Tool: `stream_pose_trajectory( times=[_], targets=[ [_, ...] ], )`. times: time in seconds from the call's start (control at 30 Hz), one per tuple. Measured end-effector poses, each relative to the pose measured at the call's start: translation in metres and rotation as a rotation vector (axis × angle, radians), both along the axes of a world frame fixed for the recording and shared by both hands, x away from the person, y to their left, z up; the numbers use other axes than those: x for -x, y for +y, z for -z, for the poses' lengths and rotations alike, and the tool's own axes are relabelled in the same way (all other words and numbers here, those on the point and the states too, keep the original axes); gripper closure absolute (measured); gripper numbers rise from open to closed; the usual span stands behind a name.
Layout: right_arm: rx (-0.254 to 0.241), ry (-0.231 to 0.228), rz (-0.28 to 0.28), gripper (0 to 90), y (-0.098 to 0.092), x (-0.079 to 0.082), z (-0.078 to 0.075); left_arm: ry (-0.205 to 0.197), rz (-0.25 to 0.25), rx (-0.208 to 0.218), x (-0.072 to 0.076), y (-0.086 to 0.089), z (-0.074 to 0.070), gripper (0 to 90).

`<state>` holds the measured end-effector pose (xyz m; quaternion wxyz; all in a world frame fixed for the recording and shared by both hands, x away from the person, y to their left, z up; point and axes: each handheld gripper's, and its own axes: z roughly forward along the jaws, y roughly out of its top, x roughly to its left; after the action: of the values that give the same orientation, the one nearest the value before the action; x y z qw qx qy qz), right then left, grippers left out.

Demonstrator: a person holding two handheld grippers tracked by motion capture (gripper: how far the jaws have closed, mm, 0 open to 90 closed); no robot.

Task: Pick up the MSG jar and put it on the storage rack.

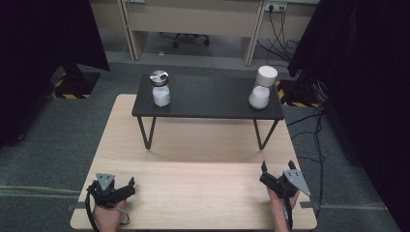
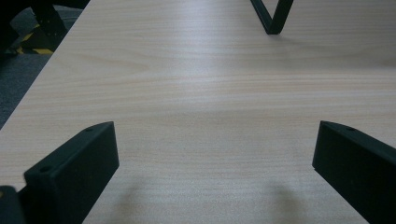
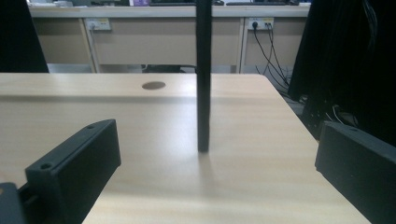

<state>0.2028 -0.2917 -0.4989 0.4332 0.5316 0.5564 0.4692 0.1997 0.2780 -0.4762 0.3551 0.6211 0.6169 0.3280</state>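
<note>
— How far along are you?

— Barely begun, I'd judge. My left hand-held gripper [image 1: 126, 187] and right hand-held gripper [image 1: 270, 175] both rest at the near edge of the surface [image 1: 193, 140], jaws wide, holding nothing.

— And the things?

— Two jars on the black shelf [image 1: 208, 99]: a metal-lidded jar [image 1: 160, 89] at its left, a white-capped jar [image 1: 261, 87] at its right, both untouched.

No writing, label, brand or number could be read anywhere. The two jars [image 1: 160, 89] [image 1: 261, 88] on the black shelf [image 1: 208, 99] bore no legible label, and the yellow-black hazard stripes [image 1: 67, 95] left of that shelf carried no words.
</note>
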Motion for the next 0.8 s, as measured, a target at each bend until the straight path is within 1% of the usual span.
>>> stream_pose_trajectory(
  times=[0.17,0.37,0.43,0.47,0.53,0.57,0.6,0.63,0.7,0.8],
  targets=[
    [-0.025,0.018,0.017,0.3,-0.005,0.013,0.012,0.005,-0.005,-0.004,-0.001,-0.001,0.000,0.0],
    [-0.043,0.025,0.036,0.3,-0.010,0.027,0.023,0.011,-0.010,-0.012,-0.002,-0.003,-0.001,0.0],
    [-0.057,0.022,0.046,0.3,-0.011,0.031,0.026,0.011,-0.009,-0.012,-0.002,-0.003,-0.001,0.0],
    [-0.063,0.014,0.054,0.3,-0.011,0.032,0.028,0.013,-0.010,-0.013,-0.002,-0.003,-0.001,0.0],
    [-0.075,-0.018,0.067,0.3,-0.010,0.037,0.032,0.015,-0.009,-0.016,-0.003,-0.004,-0.002,0.0],
    [-0.081,-0.026,0.070,0.3,-0.010,0.038,0.033,0.015,-0.009,-0.016,-0.003,-0.004,-0.002,0.0],
    [-0.084,-0.024,0.071,0.3,-0.010,0.039,0.034,0.016,-0.010,-0.016,-0.003,-0.004,-0.002,0.0],
    [-0.083,-0.020,0.070,0.3,-0.010,0.039,0.034,0.015,-0.010,-0.016,-0.003,-0.004,-0.002,0.0],
    [-0.061,-0.019,0.061,0.3,-0.009,0.039,0.035,0.015,-0.011,-0.015,-0.003,-0.004,-0.002,0.0],
    [-0.008,0.000,0.045,0.3,-0.005,0.038,0.033,0.013,-0.013,-0.012,-0.002,-0.003,-0.001,0.0]
  ],
)
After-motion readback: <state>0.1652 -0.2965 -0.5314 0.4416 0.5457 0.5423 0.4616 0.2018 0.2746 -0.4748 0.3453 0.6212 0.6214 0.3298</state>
